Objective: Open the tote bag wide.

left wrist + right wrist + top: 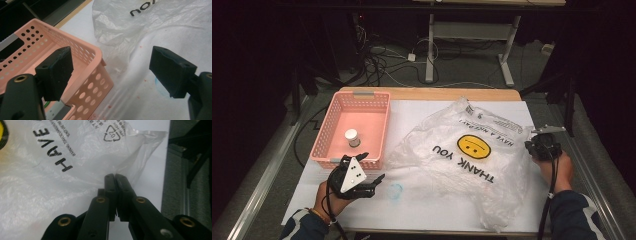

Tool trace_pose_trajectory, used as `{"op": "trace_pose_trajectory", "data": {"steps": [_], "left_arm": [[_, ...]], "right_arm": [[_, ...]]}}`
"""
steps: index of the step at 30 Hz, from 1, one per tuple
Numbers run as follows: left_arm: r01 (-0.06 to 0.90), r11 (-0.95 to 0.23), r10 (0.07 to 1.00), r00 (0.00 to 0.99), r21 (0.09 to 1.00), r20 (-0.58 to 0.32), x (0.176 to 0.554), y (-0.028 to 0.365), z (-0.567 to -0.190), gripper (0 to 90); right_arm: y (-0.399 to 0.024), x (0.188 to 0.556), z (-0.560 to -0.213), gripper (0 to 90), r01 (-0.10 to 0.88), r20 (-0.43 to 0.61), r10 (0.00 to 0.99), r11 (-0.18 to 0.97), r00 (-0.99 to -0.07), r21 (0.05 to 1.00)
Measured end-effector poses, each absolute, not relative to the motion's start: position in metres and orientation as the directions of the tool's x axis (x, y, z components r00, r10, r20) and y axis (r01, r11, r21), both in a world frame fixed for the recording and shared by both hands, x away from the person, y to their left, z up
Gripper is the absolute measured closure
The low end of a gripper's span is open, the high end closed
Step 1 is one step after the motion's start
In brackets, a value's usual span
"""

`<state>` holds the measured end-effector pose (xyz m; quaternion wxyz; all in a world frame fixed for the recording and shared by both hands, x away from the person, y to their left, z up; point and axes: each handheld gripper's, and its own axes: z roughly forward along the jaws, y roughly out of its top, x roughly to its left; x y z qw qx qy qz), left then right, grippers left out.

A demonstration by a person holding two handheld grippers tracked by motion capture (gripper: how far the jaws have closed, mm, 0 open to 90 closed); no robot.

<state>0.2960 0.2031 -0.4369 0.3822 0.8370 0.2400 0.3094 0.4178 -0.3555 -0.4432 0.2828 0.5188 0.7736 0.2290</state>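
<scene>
A clear plastic bag (452,165) (160,22) (37,195) with a yellow smiley and "THANK YOU" print lies crumpled across the white table cover. My right gripper (529,145) (115,176) is at the bag's right edge with its jaws pressed together. The film's folds run in toward the tips, so it looks pinched there. My left gripper (372,166) (112,72) hovers wide open at the near right corner of the pink perforated basket (362,95) (95,51), with nothing between its jaws. A small white bottle (352,137) stands inside the basket.
A faint blue ring mark (395,191) sits on the white table cover (412,107) just right of my left gripper. The table's right edge and a metal rail (175,182) lie close beside my right gripper. Cables and a desk frame (472,50) sit on the floor beyond.
</scene>
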Motion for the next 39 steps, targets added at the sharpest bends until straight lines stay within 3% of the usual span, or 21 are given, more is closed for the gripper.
{"op": "trace_pose_trajectory", "data": {"steps": [4,7,11,13,14,15,19,26,31,33,34,35,39], "left_arm": [[0.167,-0.598,0.634,0.697,0.784,0.335,0.296,0.202,-0.438,18.5],[0.164,-0.603,0.631,0.697,0.781,0.341,0.295,0.201,-0.438,18.5],[0.167,-0.601,0.636,0.693,0.782,0.341,0.294,0.201,-0.438,18.5],[0.169,-0.601,0.636,0.693,0.781,0.339,0.294,0.201,-0.439,18.5],[0.169,-0.601,0.636,0.693,0.781,0.339,0.294,0.201,-0.439,18.5],[0.169,-0.605,0.633,0.694,0.778,0.341,0.294,0.201,-0.439,18.5],[0.175,-0.598,0.637,0.696,0.782,0.331,0.294,0.200,-0.439,18.5],[0.180,-0.605,0.632,0.701,0.776,0.331,0.294,0.199,-0.441,18.5],[0.186,-0.614,0.630,0.700,0.767,0.336,0.293,0.199,-0.442,18.5],[0.185,-0.615,0.630,0.700,0.767,0.336,0.293,0.198,-0.442,18.5],[0.185,-0.616,0.630,0.700,0.766,0.337,0.292,0.198,-0.442,18.5],[0.186,-0.616,0.630,0.699,0.766,0.337,0.292,0.198,-0.442,18.5],[0.189,-0.618,0.629,0.702,0.763,0.335,0.293,0.198,-0.443,19.0]], "right_arm": [[-0.357,0.401,-0.430,71.3,0.624,-0.214,0.930,0.360,-0.299,0.693],[-0.350,0.385,-0.407,60.3,0.532,-0.197,0.925,0.352,-0.325,0.770],[-0.313,0.364,-0.388,56.9,0.391,-0.150,0.836,0.396,-0.528,0.831],[-0.282,0.355,-0.386,52.9,0.333,-0.152,0.742,0.461,-0.653,0.823],[-0.282,0.355,-0.386,52.9,0.333,-0.152,0.742,0.461,-0.653,0.823],[-0.252,0.349,-0.389,49.8,0.292,-0.143,0.656,0.506,-0.741,0.811],[-0.199,0.342,-0.404,45.4,0.206,-0.133,0.469,0.602,-0.873,0.772],[-0.155,0.346,-0.444,40.7,0.200,-0.103,0.350,0.725,-0.931,0.659],[-0.150,0.352,-0.467,47.0,0.232,-0.109,0.366,0.765,-0.924,0.601],[-0.152,0.353,-0.469,58.1,0.258,-0.072,0.383,0.737,-0.921,0.624],[-0.152,0.353,-0.469,58.1,0.258,-0.072,0.383,0.737,-0.921,0.624],[-0.153,0.354,-0.468,71.1,0.263,-0.063,0.385,0.732,-0.921,0.629],[-0.155,0.356,-0.468,83.8,0.280,-0.055,0.402,0.724,-0.914,0.631]]}}
